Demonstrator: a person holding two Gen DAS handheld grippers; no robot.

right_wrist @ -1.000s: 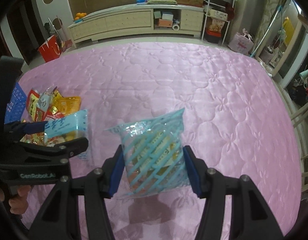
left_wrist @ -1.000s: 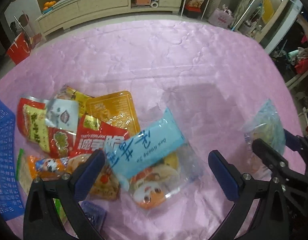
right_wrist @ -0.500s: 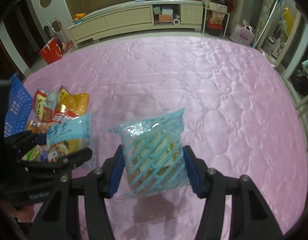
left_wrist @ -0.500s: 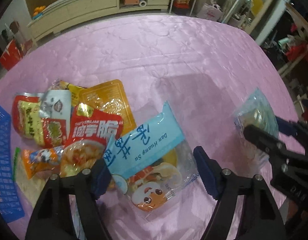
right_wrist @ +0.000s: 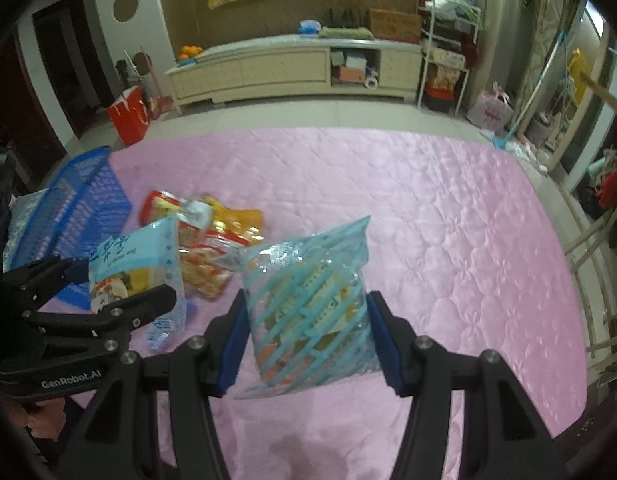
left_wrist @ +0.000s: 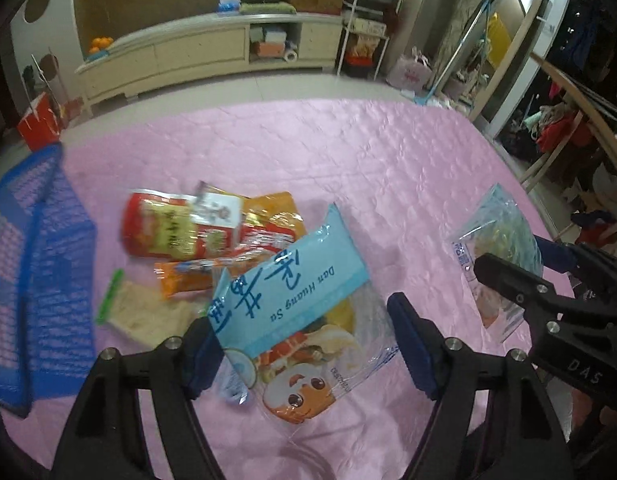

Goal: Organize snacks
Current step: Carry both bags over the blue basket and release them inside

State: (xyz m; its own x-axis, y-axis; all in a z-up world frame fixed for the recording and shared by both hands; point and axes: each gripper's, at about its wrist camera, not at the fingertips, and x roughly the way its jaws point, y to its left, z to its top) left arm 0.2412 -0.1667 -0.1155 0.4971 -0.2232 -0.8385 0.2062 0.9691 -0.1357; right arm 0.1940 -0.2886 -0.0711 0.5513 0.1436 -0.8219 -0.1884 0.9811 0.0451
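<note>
Pink quilted bedding [left_wrist: 388,152] covered a bed in a cluttered living room, with a long cream cabinet [left_wrist: 212,52] against the far wall.

From the left wrist view, the left tongs [left_wrist: 304,344] pinched a light-blue packet with clear lower half [left_wrist: 292,292] by its two sides, lifted clear of the bedding. Beyond it lay a loose pile of snacks [left_wrist: 196,236]: red, orange and yellow packets, plus a pale one with a green edge. A blue plastic basket [left_wrist: 32,264] stood at the far left, just beside the pile; its inside was blurred, and I could make out nothing in it. At the right edge the right tongs [left_wrist: 520,276] showed side-on, carrying their own bag.

From the right wrist view, the right tongs [right_wrist: 308,336] clamped a clear bag with blue stripes [right_wrist: 308,296], pads pressed on both flanks, the bag hanging above the bedding. The left tongs [right_wrist: 108,288] appeared at the left with the light-blue packet [right_wrist: 136,268] held in them, the basket [right_wrist: 72,208] behind them and the pile [right_wrist: 212,240] between.

Both hands seemed to be mid-carry, each with one snack. By my judgement, the next move called for swinging both loads leftward over the basket rim before spreading the tongs, one at a time so the tools did not collide.
</note>
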